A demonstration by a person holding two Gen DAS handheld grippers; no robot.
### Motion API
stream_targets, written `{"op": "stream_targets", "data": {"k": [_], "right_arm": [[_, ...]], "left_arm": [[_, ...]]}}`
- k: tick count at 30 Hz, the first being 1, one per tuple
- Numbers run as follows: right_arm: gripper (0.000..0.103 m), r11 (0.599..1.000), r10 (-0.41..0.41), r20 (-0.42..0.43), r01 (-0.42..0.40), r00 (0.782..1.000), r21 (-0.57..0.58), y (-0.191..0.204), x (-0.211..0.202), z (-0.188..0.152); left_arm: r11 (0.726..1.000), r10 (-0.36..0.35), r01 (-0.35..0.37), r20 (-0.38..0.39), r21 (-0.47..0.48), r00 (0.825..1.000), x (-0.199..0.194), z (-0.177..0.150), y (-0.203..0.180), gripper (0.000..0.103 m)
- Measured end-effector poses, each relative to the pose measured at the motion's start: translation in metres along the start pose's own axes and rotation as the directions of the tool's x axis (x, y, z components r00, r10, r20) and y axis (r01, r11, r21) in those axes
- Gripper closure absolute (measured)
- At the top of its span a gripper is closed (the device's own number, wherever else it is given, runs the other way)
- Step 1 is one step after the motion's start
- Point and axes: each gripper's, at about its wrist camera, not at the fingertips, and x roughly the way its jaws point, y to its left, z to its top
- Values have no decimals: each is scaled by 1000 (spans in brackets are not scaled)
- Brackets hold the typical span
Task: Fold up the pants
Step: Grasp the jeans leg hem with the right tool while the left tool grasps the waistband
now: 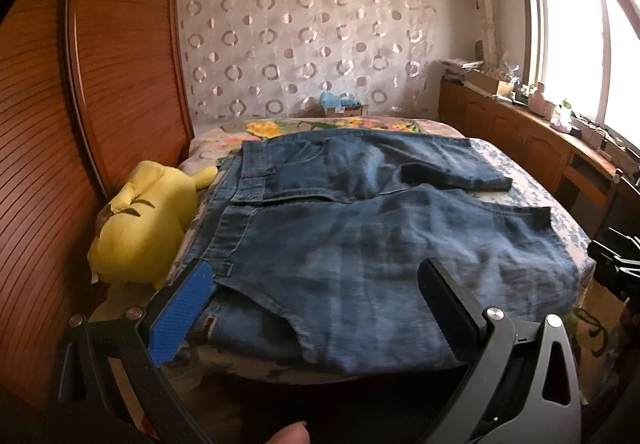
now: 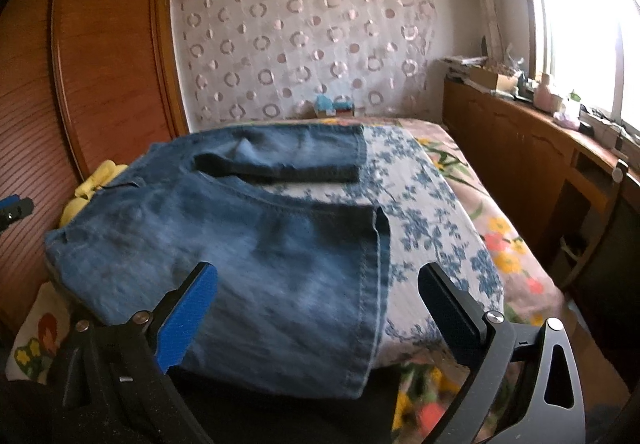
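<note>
On the bed (image 1: 516,188), left wrist view: blue denim pants (image 1: 360,244) spread flat across the floral cover, filling centre frame, waistband toward 9 o'clock, both leg ends toward 3 o'clock, far leg lying partly over itself near 1 o'clock. Left gripper (image 1: 316,308) at 6 o'clock, fingers spread wide, nothing between them, hovering over the near edge of the denim; blue pad on the left finger (image 1: 180,316) close to the waistband corner, contact unclear. Yellow plush toy (image 1: 140,224) at 9 o'clock, just beside the waistband, against the wooden wardrobe (image 1: 80,84). Patterned curtain (image 1: 304,40) at 12 o'clock, wooden cabinet (image 1: 520,140) with clutter under the window (image 1: 580,44) at 2–3 o'clock. Part of the other gripper shows at the 3 o'clock edge. Right wrist view: pants (image 2: 240,264) sit centre-left, near leg hem at centre running toward 6 o'clock, far leg hem near 12. Right gripper (image 2: 320,308) at 6 o'clock, jaws wide apart, holding nothing, straddling the near leg hem; slight motion blur. Bed (image 2: 460,204) cover bare toward 3 o'clock, plush toy (image 2: 92,184) peeking out at 9 o'clock.
</note>
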Motion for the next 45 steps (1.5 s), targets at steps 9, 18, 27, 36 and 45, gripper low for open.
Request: {"op": "stream_targets", "data": {"k": [9, 18, 27, 36, 45], "right_arm": [[14, 1000, 12, -89, -11, 996, 9, -6, 0, -12], [28, 1000, 3, -150, 0, 989, 21, -11, 2, -17], [59, 1000, -15, -152, 11, 988, -27, -1, -2, -19], [92, 999, 41, -141, -44, 989, -16, -4, -8, -17], [93, 998, 47, -57, -50, 997, -44, -2, -34, 1]], "left_arm": [[999, 36, -37, -32, -34, 999, 13, -12, 28, 0], [996, 52, -55, -60, -63, 997, 20, -22, 45, 0], [993, 77, -83, -76, -82, 994, 23, -30, 62, 0], [987, 91, -100, -77, -129, 993, 24, -36, 92, 1], [980, 106, -124, -118, -157, 987, 48, -48, 111, 13]]}}
